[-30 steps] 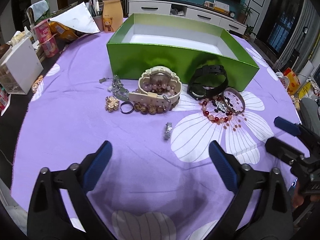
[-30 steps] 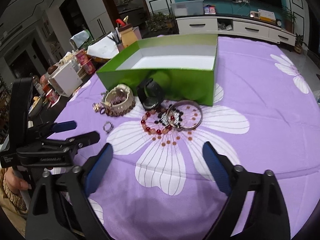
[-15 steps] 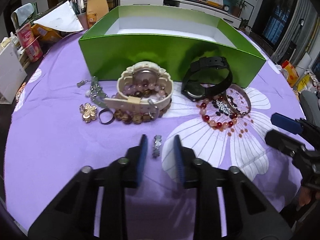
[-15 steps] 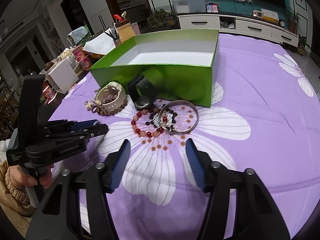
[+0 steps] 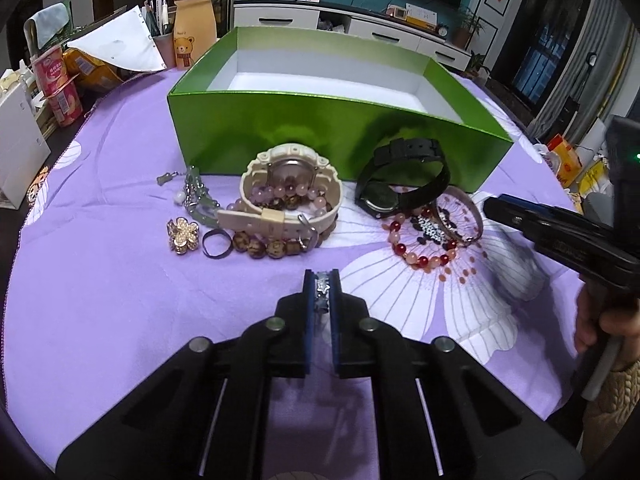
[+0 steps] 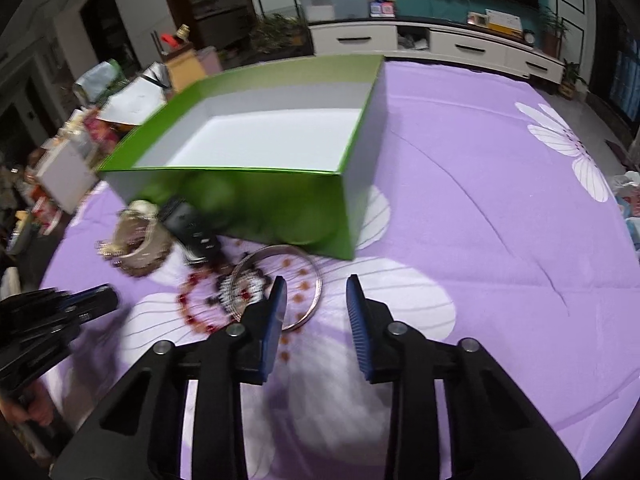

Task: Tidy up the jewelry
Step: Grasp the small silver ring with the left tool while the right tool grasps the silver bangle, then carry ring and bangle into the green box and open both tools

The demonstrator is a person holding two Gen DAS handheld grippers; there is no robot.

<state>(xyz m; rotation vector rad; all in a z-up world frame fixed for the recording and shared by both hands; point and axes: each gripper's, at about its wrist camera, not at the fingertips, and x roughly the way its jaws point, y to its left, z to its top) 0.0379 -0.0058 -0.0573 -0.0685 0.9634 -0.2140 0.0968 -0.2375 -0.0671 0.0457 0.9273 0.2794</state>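
Jewelry lies on our purple cloth (image 5: 100, 280) in front of the green box (image 5: 320, 136), which sits open and empty. Our L gripper (image 5: 321, 280) has its jaws squeezed nearly together on a small silver ring-like piece (image 5: 321, 286), pinched between the blue pads just above the cloth. Our R gripper (image 6: 316, 296) is partway open w/ jaws closing; nothing between them, only cloth showing in the gap. Its left fingertip sits over the edge of the metal bangle (image 6: 312, 280); can't tell if it touches.

Count: 2 watches, a cream watch (image 5: 290, 184) and a black watch (image 5: 404, 180), both near the box's front wall. 1 metal bangle. 1 red bead bracelet (image 5: 420, 246) beside the bangle, 1 brown bead bracelet (image 5: 272, 246) under the cream watch, plus pale pink beads inside its strap. 1 gold flower piece (image 5: 182, 234), 1 thin dark ring (image 5: 216, 242) just beside it, 1 silver chain piece (image 5: 196, 196).

Both grippers angle down toward the cloth. R one reaches in from the right of the left-wrist view, a hand (image 5: 604, 320) in a knit cuff holding its handle.
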